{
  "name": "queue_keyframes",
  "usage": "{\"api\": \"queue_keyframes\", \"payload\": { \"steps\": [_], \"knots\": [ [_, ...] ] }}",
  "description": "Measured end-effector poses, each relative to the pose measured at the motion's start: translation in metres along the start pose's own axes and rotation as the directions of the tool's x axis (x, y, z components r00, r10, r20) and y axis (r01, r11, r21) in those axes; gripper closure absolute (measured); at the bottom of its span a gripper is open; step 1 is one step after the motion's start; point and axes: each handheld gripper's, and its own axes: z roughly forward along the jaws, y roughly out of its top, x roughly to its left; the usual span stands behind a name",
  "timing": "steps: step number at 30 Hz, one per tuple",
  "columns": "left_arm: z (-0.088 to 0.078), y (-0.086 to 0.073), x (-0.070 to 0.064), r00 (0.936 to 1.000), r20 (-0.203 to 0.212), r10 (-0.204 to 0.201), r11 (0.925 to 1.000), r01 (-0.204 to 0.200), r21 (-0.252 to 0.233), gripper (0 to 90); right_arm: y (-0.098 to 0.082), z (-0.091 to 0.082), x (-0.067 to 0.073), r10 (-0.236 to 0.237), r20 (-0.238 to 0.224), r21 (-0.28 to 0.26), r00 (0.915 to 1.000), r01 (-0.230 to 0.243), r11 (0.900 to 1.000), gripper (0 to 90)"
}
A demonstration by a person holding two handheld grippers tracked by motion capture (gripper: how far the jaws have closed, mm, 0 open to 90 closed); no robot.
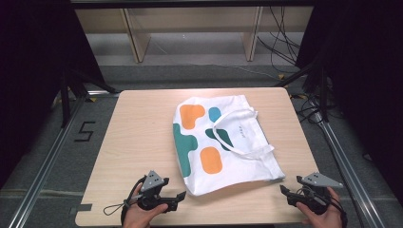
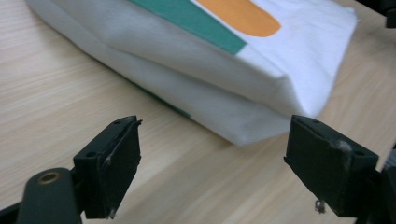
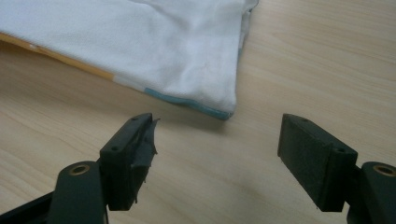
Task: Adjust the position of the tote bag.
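A white tote bag (image 1: pixel 223 142) with orange, green and blue patches lies flat in the middle of the wooden table (image 1: pixel 138 137), its two handles draped across it. My left gripper (image 1: pixel 183 195) rests near the front edge, just left of the bag's near left corner (image 2: pixel 252 126), jaws open and empty. My right gripper (image 1: pixel 283 191) sits at the front right, jaws open, pointing at the bag's near right corner (image 3: pixel 224 109), a short gap away. Neither gripper touches the cloth.
The table's front edge runs just behind both hands. Metal rails (image 1: pixel 47 161) flank the table on both sides. A wooden shelf frame (image 1: pixel 138 42) and loose cables (image 1: pixel 285 42) stand on the floor beyond the far edge.
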Motion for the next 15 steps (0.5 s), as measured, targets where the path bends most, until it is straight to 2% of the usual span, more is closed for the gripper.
{"api": "queue_keyframes", "payload": {
  "steps": [1, 3, 4, 5, 6, 7, 8, 12, 13, 15],
  "knots": [
    [0.001, 0.001, -0.003, 0.9999, 0.010, 0.000, 1.0000, 0.000, -0.002, 19.3, 0.000, 0.000, 0.000, -0.012, 0.022, -0.003, 0.9997, 0.012, 1.000, 28.2],
    [0.003, 0.003, -0.007, 0.9996, 0.028, -0.004, 1.0000, 0.004, -0.001, 21.8, 0.000, 0.000, 0.000, -0.018, 0.023, -0.006, 0.9996, 0.018, 1.000, 28.2],
    [0.004, 0.004, -0.009, 0.9995, 0.029, -0.014, 0.9998, 0.014, -0.012, 23.7, 0.000, 0.001, 0.000, -0.021, 0.022, -0.005, 0.9995, 0.021, 1.000, 28.2],
    [0.005, 0.006, -0.011, 0.9995, 0.030, 0.011, 0.9996, -0.010, -0.025, 26.1, 0.000, 0.001, 0.000, -0.024, 0.017, -0.007, 0.9996, 0.024, 1.000, 28.2],
    [0.006, 0.007, -0.015, 0.9998, 0.019, -0.004, 0.9994, 0.004, -0.034, 28.1, 0.001, 0.001, -0.002, -0.043, 0.017, -0.015, 0.9989, 0.043, 0.999, 28.2],
    [0.007, 0.008, -0.016, 0.9997, 0.025, 0.006, 0.9993, -0.005, -0.036, 28.5, 0.000, 0.002, 0.000, -0.026, 0.019, -0.012, 0.9995, 0.026, 1.000, 28.2],
    [0.008, 0.009, -0.017, 0.9998, 0.019, 0.011, 0.9994, -0.010, -0.034, 28.6, 0.000, 0.002, -0.001, -0.035, 0.013, -0.017, 0.9993, 0.036, 0.999, 28.2],
    [0.013, 0.012, -0.018, 0.9999, 0.013, -0.004, 0.9993, 0.005, -0.038, 34.6, 0.001, 0.002, 0.001, -0.019, 0.004, -0.012, 0.9998, 0.019, 1.000, 27.8],
    [0.015, 0.013, -0.019, 0.9999, 0.009, -0.005, 0.9987, 0.006, -0.051, 38.1, 0.001, 0.002, 0.001, -0.019, 0.004, -0.010, 0.9998, 0.019, 1.000, 27.6],
    [0.018, 0.014, -0.017, 0.9975, -0.016, 0.069, 0.9958, -0.070, -0.058, 51.8, 0.001, 0.002, 0.002, -0.016, -0.006, -0.006, 0.9999, 0.016, 1.000, 27.3]
  ]
}}
